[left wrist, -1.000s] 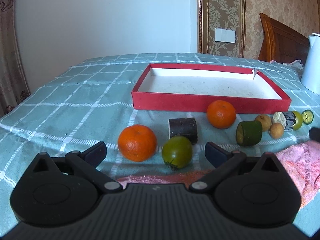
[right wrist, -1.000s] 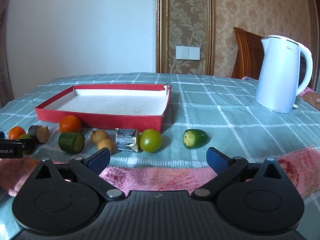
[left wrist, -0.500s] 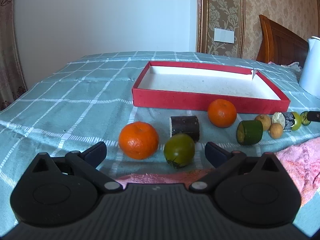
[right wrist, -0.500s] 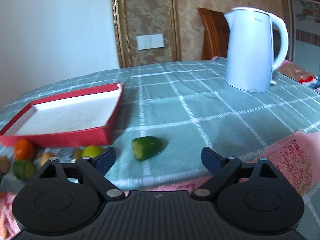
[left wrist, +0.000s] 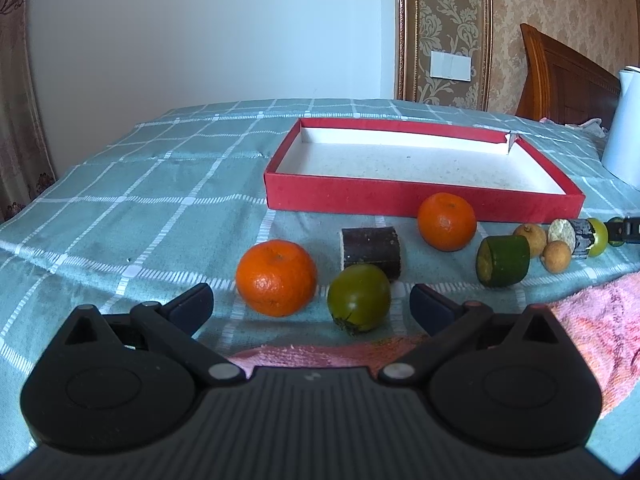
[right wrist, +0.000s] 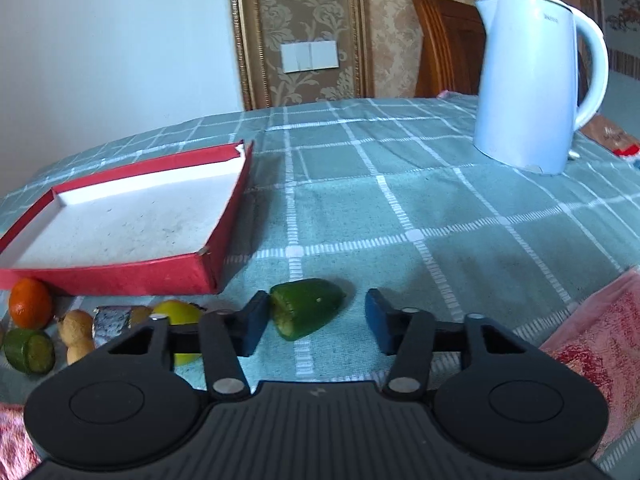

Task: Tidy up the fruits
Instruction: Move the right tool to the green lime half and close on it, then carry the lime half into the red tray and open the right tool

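Presently, worktop [left wrist: 120, 200] under a teal checked cloth. Left hand-held gripper [left wrist: 312, 306] released, jaws wide, nothing between them; just ahead of it lie an orange [left wrist: 276, 278] and a green tomato [left wrist: 359, 298]. Behind the tomato, touching it, a dark cane piece [left wrist: 372, 246]. Further right: second orange [left wrist: 447, 221] against the front wall of the empty red tray [left wrist: 400, 200], then a green cut chunk [left wrist: 503, 261], two longans [left wrist: 556, 256], a pale-ended piece [left wrist: 570, 234] and a yellow-green fruit [left wrist: 598, 231].

Right hand-held gripper [right wrist: 316, 322]: jaws have just been closing, a green cut piece [right wrist: 306, 312] between them. Left pad touching its cut end, right pad apart from it; not gripped. The piece lies on the cloth right of the tray's corner. White kettle [right wrist: 528, 88] well behind, right. Pink towel [right wrist: 592, 340] at near edge.
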The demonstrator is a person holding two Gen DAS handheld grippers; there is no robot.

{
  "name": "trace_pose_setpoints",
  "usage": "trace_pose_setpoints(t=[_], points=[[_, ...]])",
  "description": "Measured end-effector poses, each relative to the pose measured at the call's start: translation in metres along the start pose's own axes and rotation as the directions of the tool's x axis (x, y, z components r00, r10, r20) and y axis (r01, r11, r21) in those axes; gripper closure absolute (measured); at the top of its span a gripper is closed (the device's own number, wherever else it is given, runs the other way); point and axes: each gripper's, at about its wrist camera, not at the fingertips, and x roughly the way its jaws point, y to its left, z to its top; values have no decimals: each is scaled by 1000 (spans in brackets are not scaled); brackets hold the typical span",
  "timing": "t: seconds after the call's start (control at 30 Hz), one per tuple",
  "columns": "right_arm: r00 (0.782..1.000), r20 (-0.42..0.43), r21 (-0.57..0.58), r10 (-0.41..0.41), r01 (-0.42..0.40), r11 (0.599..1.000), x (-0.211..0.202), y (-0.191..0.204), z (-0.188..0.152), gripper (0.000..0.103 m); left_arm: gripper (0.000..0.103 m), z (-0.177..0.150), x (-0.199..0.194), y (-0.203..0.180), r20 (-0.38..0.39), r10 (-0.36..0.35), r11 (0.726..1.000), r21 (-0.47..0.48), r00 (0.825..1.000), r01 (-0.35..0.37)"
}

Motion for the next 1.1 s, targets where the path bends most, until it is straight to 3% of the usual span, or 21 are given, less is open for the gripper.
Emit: trace_pose_setpoints(t=[0.07, 0.4, 0.6, 0.8, 1.0, 1.1], points=[[1000, 2, -19, 5, -5, 1000, -1, 3, -1, 64, 0, 0, 1, 1, -9, 1, 1000, -7, 1000, -2], [1000, 5, 3, 17, -17, 1000, -2, -1, -1, 65, 0, 0, 2, 16, -32, -27, 996, -81, 999, 25], [1000, 5, 4, 17, -17, 1000, -2, -1, -1, 65, 0, 0, -1, 15, -12, -2, 996, -86, 1000, 1], [1000, 6, 11, 22, -22, 1000, -2, -2, -1, 65, 0, -4, -14, 35, 10, -60, 996, -64, 998, 61], [1000, 6, 11, 22, -22, 1000, -2, -2, -1, 65, 0, 1, -16, 71, 10, -43, 987, -152, 999, 44], [1000, 6, 11, 22, -22, 1000, -2, -2, -1, 64, 0, 4, -9, 84, -32, -78, 982, -174, 996, 72]])
